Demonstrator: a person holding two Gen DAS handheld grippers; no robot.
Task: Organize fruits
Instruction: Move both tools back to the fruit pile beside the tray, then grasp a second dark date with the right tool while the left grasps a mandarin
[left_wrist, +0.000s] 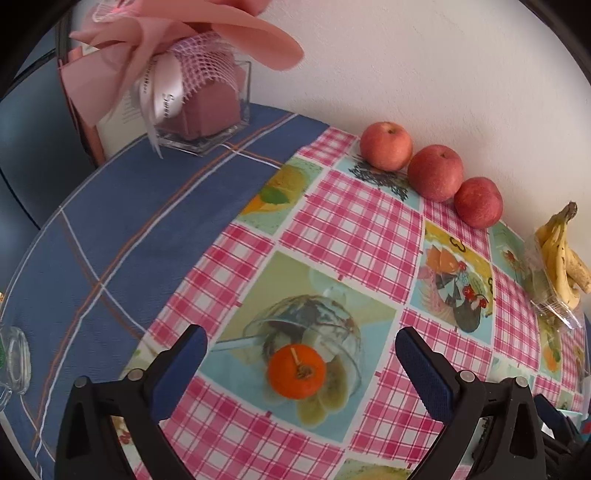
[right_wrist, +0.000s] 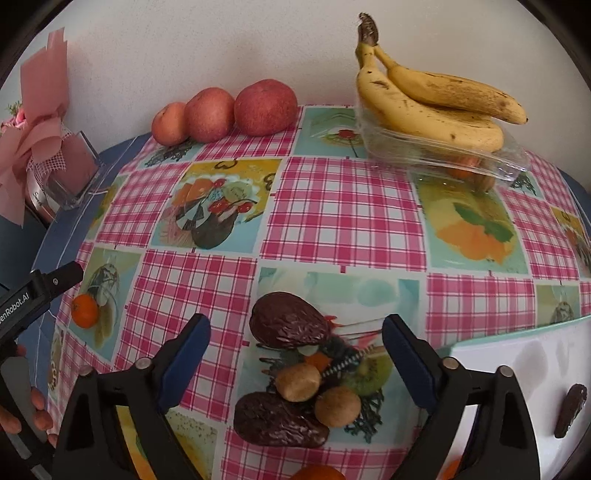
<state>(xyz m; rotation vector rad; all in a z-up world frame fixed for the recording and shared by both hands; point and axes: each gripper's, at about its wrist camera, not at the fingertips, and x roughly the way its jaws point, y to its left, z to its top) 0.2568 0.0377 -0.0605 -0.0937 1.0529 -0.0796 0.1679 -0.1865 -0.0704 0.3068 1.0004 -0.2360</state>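
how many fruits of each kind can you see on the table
apples: 3
bananas: 3, as far as shows
avocados: 3
kiwis: 2
tangerines: 2 in clear view
total: 13

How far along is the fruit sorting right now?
Looks done: three apples lined up along the wall, bananas lying on a clear plastic tray. In hand: nothing; the left gripper is open around a lone orange, the right gripper open over two avocados and two kiwis. Those loose pieces remain; a third avocado lies on a white surface.
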